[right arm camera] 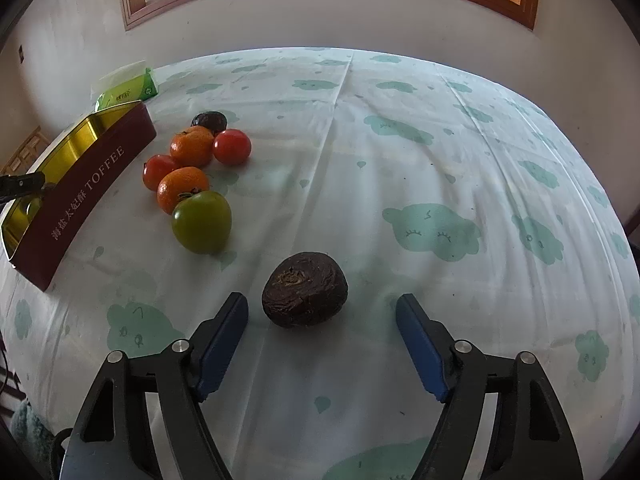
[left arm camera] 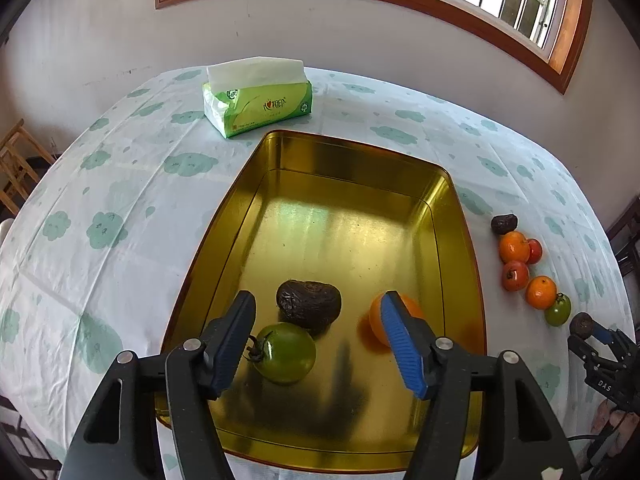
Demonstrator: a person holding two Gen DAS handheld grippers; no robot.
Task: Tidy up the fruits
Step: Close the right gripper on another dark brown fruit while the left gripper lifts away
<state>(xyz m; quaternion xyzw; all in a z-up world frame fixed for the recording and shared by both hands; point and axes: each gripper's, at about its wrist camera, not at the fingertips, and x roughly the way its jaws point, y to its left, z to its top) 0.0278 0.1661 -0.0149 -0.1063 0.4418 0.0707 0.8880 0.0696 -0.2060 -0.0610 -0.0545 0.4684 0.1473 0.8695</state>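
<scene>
My left gripper hangs open over the gold tin. In the tin lie a green tomato, a dark wrinkled fruit and an orange partly hidden by the right finger. None of them is touched by the pads. My right gripper is open around another dark wrinkled fruit that rests on the cloth, with a gap on both sides. To the tin's right a cluster holds two oranges, two red tomatoes, a green tomato and a small dark fruit.
The tin's maroon side wall reads TOFFEE. A green tissue pack stands behind the tin. A white cloth with green clouds covers the table. The wall and window lie beyond it, and a wooden chair stands at the left.
</scene>
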